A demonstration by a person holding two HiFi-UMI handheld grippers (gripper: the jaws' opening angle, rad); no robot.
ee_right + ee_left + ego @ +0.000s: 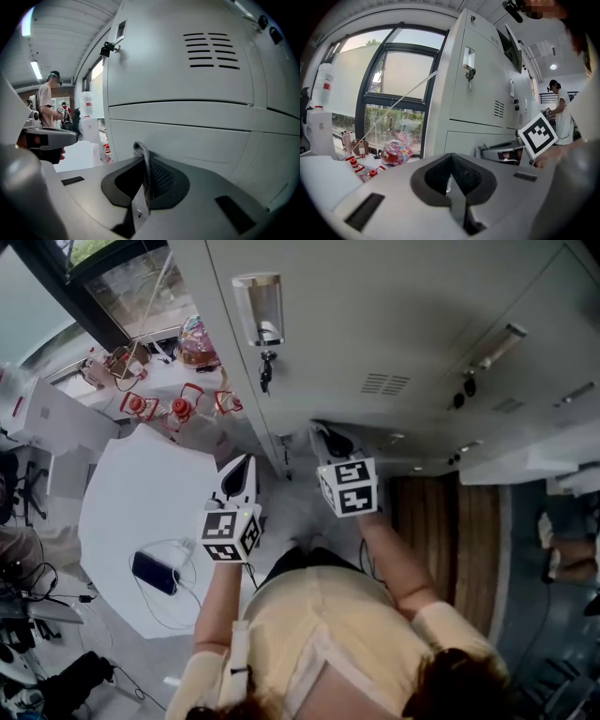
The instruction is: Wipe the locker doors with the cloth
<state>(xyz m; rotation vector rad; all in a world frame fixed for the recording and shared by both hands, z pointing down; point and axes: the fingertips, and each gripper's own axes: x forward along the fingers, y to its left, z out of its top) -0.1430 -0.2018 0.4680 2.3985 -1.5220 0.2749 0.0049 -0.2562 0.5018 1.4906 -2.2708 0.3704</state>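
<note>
Your right hand-held gripper (143, 161) is clamped on the cloth (140, 152), which pokes up close to the locker door (187, 136) straight ahead, while your left hand-held gripper (451, 161), closed on nothing, sits farther back.

No text, number or brand was legible in any view. On left gripper (244, 465), marker cube (230, 535) showed only black-and-white square code, no letters; same on right gripper (326, 435). By window, white bottle (321, 96) carried red label (326, 86), perhaps printed, too blurred to read.
</note>
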